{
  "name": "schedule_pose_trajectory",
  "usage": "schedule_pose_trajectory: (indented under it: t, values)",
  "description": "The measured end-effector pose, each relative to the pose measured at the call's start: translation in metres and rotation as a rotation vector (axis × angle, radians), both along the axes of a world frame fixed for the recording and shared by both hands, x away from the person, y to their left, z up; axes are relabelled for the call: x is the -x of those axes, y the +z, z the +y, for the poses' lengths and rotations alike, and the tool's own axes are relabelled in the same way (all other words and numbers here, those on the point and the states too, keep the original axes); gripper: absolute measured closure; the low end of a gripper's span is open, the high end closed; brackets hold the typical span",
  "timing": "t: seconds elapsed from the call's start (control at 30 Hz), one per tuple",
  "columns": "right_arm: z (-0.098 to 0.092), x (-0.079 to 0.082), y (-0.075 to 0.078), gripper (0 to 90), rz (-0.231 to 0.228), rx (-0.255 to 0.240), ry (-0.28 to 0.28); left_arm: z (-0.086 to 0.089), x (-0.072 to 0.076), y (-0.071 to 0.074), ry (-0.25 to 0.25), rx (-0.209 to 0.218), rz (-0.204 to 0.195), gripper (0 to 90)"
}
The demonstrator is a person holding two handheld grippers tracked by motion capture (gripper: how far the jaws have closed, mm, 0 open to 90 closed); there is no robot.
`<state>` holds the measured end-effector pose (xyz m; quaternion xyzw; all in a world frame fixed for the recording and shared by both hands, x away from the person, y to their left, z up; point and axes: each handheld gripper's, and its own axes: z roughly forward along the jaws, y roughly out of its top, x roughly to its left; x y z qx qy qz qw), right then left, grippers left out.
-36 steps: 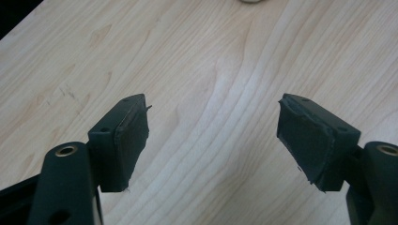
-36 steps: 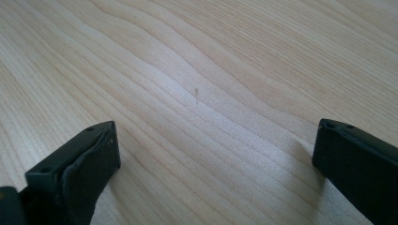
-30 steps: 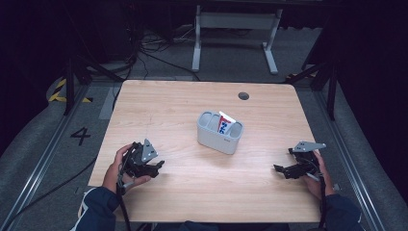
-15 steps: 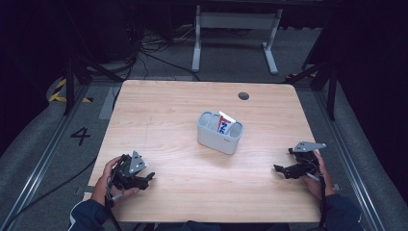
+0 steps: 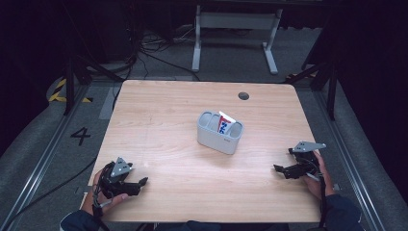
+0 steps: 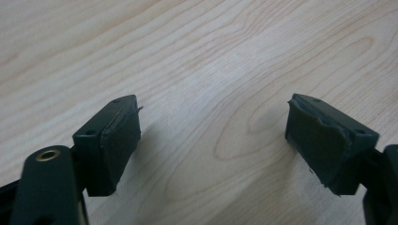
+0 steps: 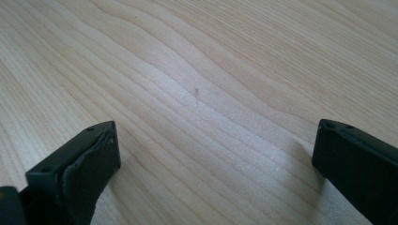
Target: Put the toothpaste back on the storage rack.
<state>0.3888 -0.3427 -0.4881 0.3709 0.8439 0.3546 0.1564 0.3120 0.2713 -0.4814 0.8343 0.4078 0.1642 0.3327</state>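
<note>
From the high view, the left gripper (image 5: 137,184) sits low in the lower left of the frame, close over the near left corner of the tabletop (image 5: 163,120), held in a hand (image 5: 108,192) that comes up from the bottom edge. Its jaws point toward the right of the frame and stand apart with nothing between them; they have just been opening. The right gripper (image 5: 281,169) is at the lower right, near the tabletop's right edge, its jaws pointing toward the left of the frame and also spread, empty. The hand (image 5: 317,180) behind it rests at the tabletop's edge. Between the two and further up the frame, just right of centre, stands a grey caddy (image 5: 220,132) with several compartments; a white tube with red and blue print (image 5: 224,124) sticks up, tilted, from the compartment at its right end. The caddy is well apart from both grippers. A small dark round hole (image 5: 243,96) sits in the tabletop near its far edge, upper right of centre

In the left gripper view, the gripper (image 6: 213,136) looks down on bare pale wood grain; the two black jaws rise from the bottom corners, wide apart, released, their pads (image 6: 119,140) worn at the edges and holding nothing

In the right gripper view, the gripper (image 7: 216,154) shows the same: black jaws at lower left and lower right, set wide, released, with plain wood between them
</note>
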Motion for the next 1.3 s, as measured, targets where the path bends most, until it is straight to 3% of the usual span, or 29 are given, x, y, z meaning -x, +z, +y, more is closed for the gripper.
schedule_pose_trajectory:
  t: [0.17,1.3]
  values:
    - [0.0001,0.0001,-0.0001,1.4,0.000,-0.001,-0.001,0.0016,0.0013,-0.0004,0.021,0.009,0.005,17.7]
    - [0.0000,0.0000,-0.0001,1.4,0.000,-0.001,-0.001,0.0026,-0.0018,-0.0005,0.021,-0.001,0.010,13.4]
